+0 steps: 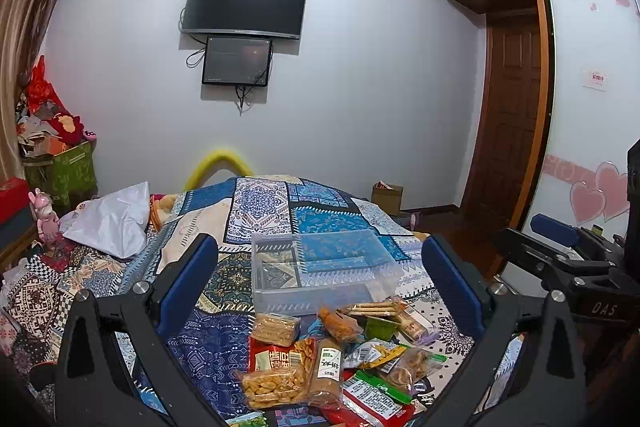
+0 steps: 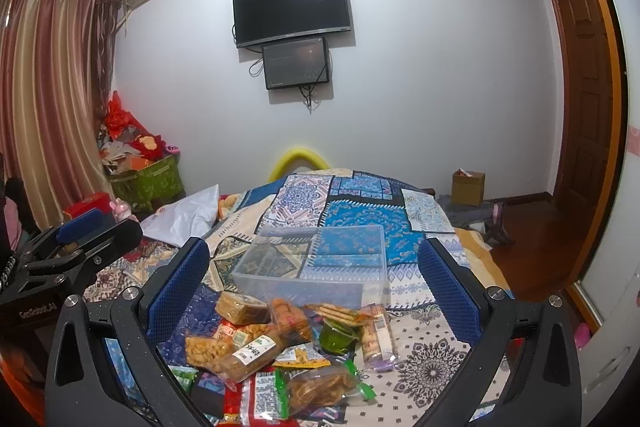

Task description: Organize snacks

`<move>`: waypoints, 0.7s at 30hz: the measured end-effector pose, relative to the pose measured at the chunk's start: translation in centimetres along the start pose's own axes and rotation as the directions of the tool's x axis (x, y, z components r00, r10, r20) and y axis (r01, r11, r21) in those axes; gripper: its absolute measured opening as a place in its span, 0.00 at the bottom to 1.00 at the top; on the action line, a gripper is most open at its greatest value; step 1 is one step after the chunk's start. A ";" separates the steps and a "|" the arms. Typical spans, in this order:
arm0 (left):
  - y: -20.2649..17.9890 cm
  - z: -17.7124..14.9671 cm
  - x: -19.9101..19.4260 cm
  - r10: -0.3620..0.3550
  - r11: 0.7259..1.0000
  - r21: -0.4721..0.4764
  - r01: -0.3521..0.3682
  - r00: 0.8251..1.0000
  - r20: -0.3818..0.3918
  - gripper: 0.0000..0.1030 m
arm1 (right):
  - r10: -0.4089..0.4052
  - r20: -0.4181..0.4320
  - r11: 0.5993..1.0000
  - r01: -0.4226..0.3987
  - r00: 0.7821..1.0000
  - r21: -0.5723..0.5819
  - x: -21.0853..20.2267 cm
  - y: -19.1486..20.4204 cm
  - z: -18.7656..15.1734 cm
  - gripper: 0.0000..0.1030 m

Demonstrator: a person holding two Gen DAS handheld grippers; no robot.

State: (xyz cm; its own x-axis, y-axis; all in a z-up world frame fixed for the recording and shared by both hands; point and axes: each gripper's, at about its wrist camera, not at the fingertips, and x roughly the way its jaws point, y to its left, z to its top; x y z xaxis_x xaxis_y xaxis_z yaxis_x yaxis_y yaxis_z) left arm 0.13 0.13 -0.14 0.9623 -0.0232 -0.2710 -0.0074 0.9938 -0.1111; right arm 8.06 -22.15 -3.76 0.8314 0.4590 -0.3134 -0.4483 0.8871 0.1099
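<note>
Your left gripper and right gripper both hang spread wide and hold nothing above the snack packets — labels too small to read — heaped just before the empty clear plastic box on the patchwork bedspread.

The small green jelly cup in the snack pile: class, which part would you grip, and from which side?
Grip the green jelly cup across its side walls, coming down from above. It seems to stand upright with its rim on top, and packets crowd it: a long cracker pack to its right and an orange snack bag to its left. A level approach would probably push those aside. The right gripper is open.
</note>
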 end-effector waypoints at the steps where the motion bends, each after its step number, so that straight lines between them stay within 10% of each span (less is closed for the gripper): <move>1: 0.0 0.0 0.0 0.001 1.000 0.000 -0.001 1.000 0.000 1.00 | 0.001 0.000 1.000 -0.001 1.000 -0.001 0.0 0.0 0.0 1.00; 21: -0.4 0.2 -0.2 -0.009 1.000 0.002 0.009 1.000 0.006 1.00 | 0.011 0.003 1.000 -0.011 1.000 -0.010 -0.3 0.5 0.5 1.00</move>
State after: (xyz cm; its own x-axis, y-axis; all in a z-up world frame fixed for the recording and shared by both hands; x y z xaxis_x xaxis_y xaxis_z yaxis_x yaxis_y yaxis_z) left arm 0.00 -0.22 0.15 0.9639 -0.0311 -0.2646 0.0016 0.9938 -0.1111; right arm 7.72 -21.78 -3.15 0.8273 0.4688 -0.3094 -0.4607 0.8815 0.1037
